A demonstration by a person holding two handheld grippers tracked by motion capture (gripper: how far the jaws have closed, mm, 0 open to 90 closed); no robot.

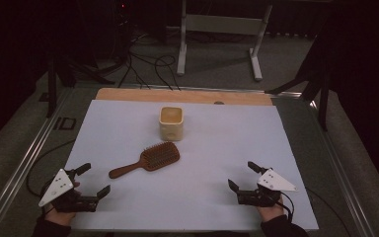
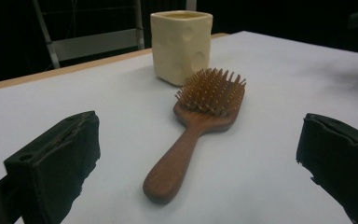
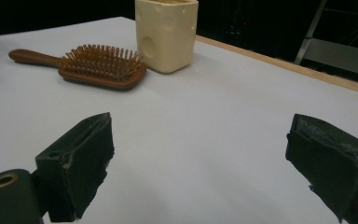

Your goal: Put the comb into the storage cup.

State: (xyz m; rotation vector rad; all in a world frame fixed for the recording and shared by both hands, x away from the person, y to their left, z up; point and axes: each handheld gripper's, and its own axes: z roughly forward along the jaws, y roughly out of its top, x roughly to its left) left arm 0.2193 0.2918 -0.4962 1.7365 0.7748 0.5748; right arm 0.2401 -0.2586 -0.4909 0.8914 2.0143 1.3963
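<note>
We wait at the near edge, both sets of jaws wide and empty.

The hairbrush (image 1: 146,160) lies bristles-up mid-worktop (image 1: 128,118), handle toward seven o'clock, within easy reach of our left gripper (image 1: 93,181), we judge. The cream cup (image 1: 171,123) stands just beyond at twelve. Our right gripper (image 1: 244,177) rests at five o'clock, well apart.

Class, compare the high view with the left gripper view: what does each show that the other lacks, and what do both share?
High view alone: both hand-held grippers, left gripper and right gripper, jaws open and holding nothing, plus floor cables and a white frame beyond the table. Left gripper view alone: round dimples on the cream cup and single bristles of the hairbrush. Both: brush lying bristles up before the cup on the white sheet.
</note>
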